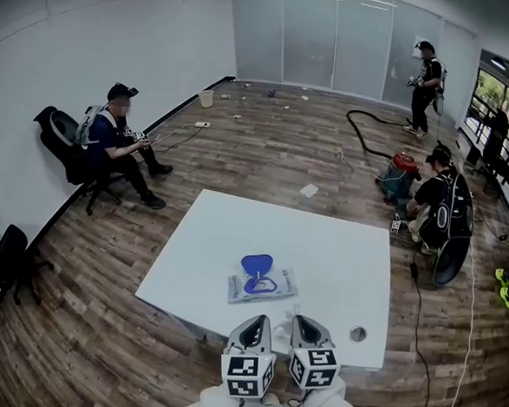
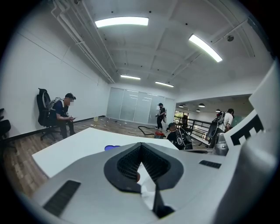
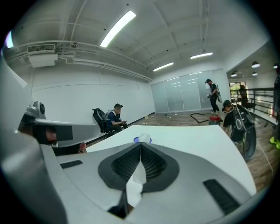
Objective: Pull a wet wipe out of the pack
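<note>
The wet wipe pack point(image 1: 262, 285) lies flat near the front of the white table point(image 1: 321, 246). Its blue lid point(image 1: 257, 264) is flipped open toward the far side. Both grippers hover at the table's front edge, short of the pack. My left gripper point(image 1: 258, 319) is shut with nothing between its jaws, and so is my right gripper point(image 1: 304, 320) beside it. In the left gripper view the jaw tips of the left gripper point(image 2: 141, 145) meet, with the blue lid point(image 2: 112, 148) ahead to the left. In the right gripper view the right gripper point(image 3: 141, 145) points at the blue lid point(image 3: 142, 140).
A round cable hole point(image 1: 357, 333) sits in the table's near right corner. A person sits on a chair point(image 1: 119, 145) at the left wall. Another person crouches point(image 1: 441, 207) to the right by a red vacuum point(image 1: 403, 163), and a third stands far back point(image 1: 428, 76).
</note>
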The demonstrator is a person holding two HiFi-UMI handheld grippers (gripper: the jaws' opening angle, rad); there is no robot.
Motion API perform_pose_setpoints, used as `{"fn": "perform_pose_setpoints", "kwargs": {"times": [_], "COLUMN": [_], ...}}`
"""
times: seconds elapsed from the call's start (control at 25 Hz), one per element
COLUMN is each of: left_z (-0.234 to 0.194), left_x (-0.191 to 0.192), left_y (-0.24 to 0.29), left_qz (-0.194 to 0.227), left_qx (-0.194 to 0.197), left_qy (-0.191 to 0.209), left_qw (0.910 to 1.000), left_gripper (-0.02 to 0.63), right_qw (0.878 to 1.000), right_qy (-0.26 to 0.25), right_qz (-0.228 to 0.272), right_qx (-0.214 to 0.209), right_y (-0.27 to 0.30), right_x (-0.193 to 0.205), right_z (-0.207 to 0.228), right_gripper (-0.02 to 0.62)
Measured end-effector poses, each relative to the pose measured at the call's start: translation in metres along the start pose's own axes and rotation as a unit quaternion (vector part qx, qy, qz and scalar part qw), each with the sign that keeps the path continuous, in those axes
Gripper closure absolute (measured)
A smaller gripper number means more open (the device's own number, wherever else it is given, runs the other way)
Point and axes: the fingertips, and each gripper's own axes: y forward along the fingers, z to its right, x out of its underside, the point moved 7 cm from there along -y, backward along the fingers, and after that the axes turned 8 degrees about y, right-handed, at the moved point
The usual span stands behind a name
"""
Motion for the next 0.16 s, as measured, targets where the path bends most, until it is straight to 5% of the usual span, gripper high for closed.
{"fn": "perform_pose_setpoints", "kwargs": {"times": [0.16], "left_z": [0.0007], "left_x": [0.0030], "left_y": [0.0025], "left_qz": [-0.004], "left_qx": [0.000], "left_qy": [-0.001], "left_qw": [1.0000], "left_gripper": [0.609], "right_qw": [1.000], "right_qy": [0.004], "right_qz": [-0.002], "right_qx": [0.002], "right_y": [0.0015], "right_x": [0.0013], "right_z": [0.0042], "right_gripper": [0.581]}}
